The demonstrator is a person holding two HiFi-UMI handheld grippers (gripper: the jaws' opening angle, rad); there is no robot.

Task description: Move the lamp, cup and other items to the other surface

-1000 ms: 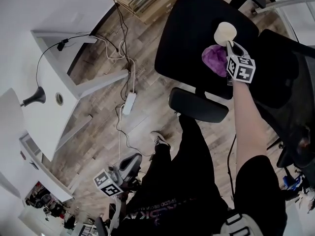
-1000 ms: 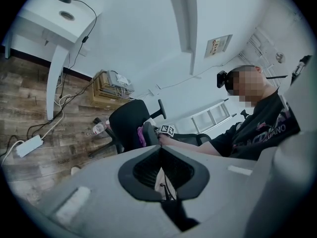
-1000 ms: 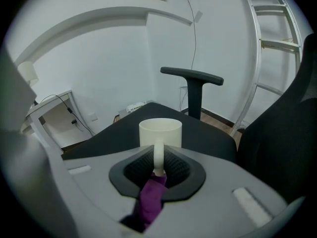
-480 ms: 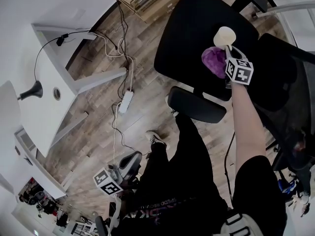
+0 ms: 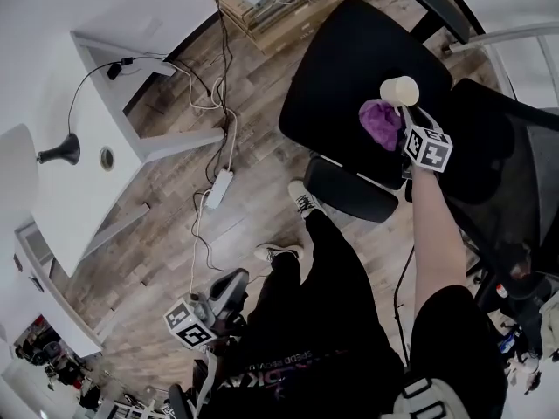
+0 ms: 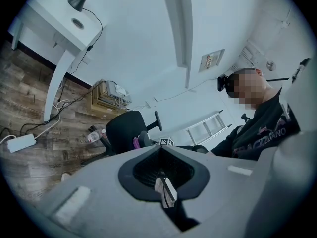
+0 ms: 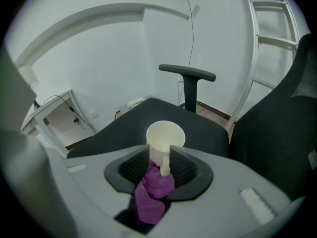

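Right gripper (image 5: 408, 112) (image 7: 159, 155) hung over black chair seat (image 5: 341, 68), head view 1 o'clock. Its jaws had just been opening. Cream cup (image 5: 399, 90) (image 7: 165, 134) stood between them, pads seemingly clear of it. Purple cloth (image 5: 380, 120) (image 7: 151, 195) lay just beside, at its 7 o'clock. Left gripper (image 6: 161, 148) had its jaws together, empty. Lamp (image 5: 59, 153) stood on white desk (image 5: 74, 203), 9 o'clock.

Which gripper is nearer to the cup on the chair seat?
Right gripper: its just-opened jaws flank the cup. The left gripper hangs far off by the person's leg.
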